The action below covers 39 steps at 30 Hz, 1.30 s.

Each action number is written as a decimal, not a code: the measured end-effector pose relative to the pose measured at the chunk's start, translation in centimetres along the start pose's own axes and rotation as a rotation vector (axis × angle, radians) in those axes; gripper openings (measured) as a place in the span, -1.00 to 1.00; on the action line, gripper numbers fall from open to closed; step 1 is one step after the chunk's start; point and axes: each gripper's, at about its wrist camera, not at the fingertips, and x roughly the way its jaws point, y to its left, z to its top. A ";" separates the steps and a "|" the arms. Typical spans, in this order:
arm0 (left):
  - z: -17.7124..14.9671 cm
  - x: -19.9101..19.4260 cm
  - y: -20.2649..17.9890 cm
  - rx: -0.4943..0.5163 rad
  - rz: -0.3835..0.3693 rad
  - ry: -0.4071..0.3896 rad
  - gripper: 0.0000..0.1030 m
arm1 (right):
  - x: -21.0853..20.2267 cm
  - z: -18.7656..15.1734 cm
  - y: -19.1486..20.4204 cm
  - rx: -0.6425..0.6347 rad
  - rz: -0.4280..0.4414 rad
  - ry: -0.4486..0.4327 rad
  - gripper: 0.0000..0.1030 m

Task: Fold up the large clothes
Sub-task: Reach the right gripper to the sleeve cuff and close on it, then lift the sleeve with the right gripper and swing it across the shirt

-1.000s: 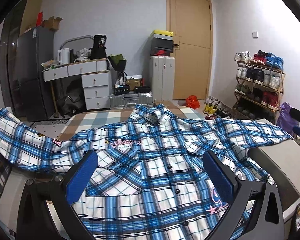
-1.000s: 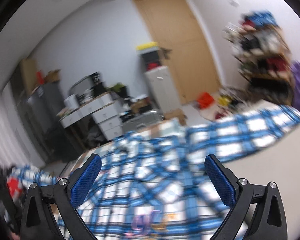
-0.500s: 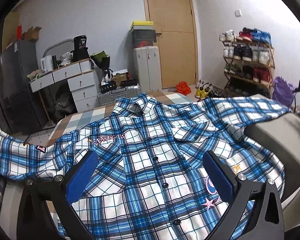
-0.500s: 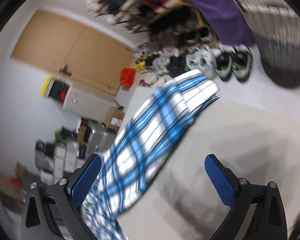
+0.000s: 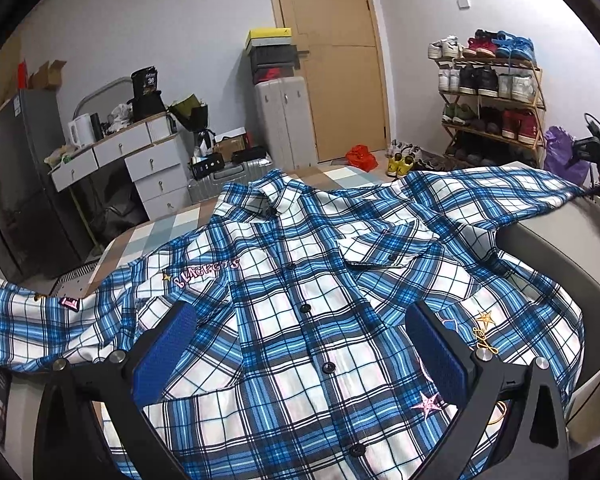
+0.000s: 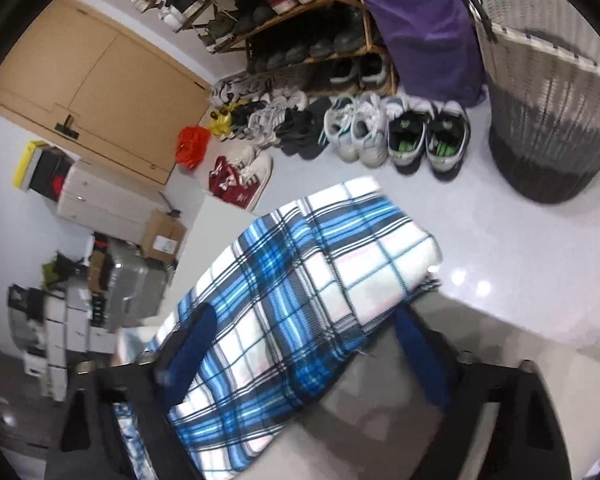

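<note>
Swinging out from over the shirt's front, my right gripper (image 6: 300, 360) now points steeply down at the end of one sleeve (image 6: 320, 272), and its jaws are closing with the cuff between the blue pads (image 6: 192, 344), not yet pinched. My left gripper (image 5: 300, 356) has barely shifted; its jaws stand wide apart above the lower front of the shirt (image 5: 300, 280), holding nothing.

In the left wrist view the shirt lies face up, buttoned, filling the centre and bottom of the frame: blue, white and black plaid, pink lettering on one chest, a flap pocket on the other, a pink star (image 5: 428, 402) and gold stitching near the hem. One sleeve runs to the left edge, the other to the right edge, where my right gripper shows small.

It rests on a grey surface (image 5: 560, 248) whose far part carries a brown and pale checked cover (image 5: 172, 224). Beyond, at upper centre, is a wooden door (image 5: 332, 60), one shoe rack (image 5: 492, 96) at upper right, a white desk with drawers (image 5: 140, 160) at left. In the right wrist view, one wicker basket (image 6: 548, 100) stands at upper right, with shoes in a row on the floor (image 6: 500, 248).
</note>
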 end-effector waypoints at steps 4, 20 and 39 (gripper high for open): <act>0.2 0.3 -0.1 0.013 -0.006 0.004 0.98 | 0.5 0.1 0.8 -0.079 -0.131 -0.045 -0.52; 0.4 0.3 0.1 -0.005 -0.004 0.000 0.98 | -3.2 -2.3 5.2 -0.323 -0.171 -0.300 -0.88; 0.5 -2.7 3.4 -0.066 0.013 -0.110 0.98 | -17.2 -9.2 22.6 -0.602 0.022 -0.596 -0.90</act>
